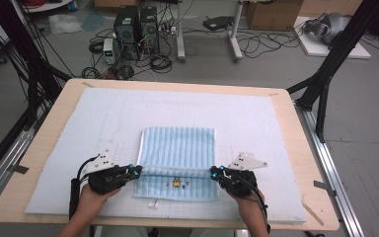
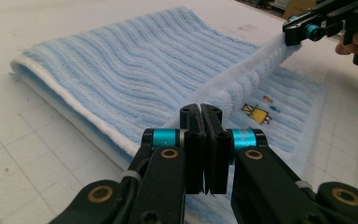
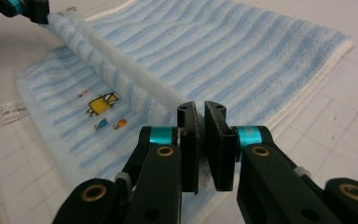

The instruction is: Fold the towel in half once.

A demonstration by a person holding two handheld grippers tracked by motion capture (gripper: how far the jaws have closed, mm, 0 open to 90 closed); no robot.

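The left hand-held gripper [image 1: 137, 171] has its jaws pressed together on the near left corner of the lifted edge of the blue striped towel [image 1: 180, 148]; in the left gripper view the cloth vanishes between the black pads, so how much of it is caught cannot be seen. The right hand-held gripper [image 1: 212, 173] pinches the opposite corner of the same edge in the same way, with a sliver of towel showing in the narrow gap between its jaws. The raised edge stretches between the two as a taut ridge, hiding part of the layer beneath. Just in front of the ridge a small yellow embroidered figure [image 1: 176, 182] shows, too small to identify. The towel lies on a pale foam mat [image 1: 256, 118] covering the tabletop [image 1: 59, 106], and a tiny white label [image 1: 152, 203] sits at its near hem, unreadable.
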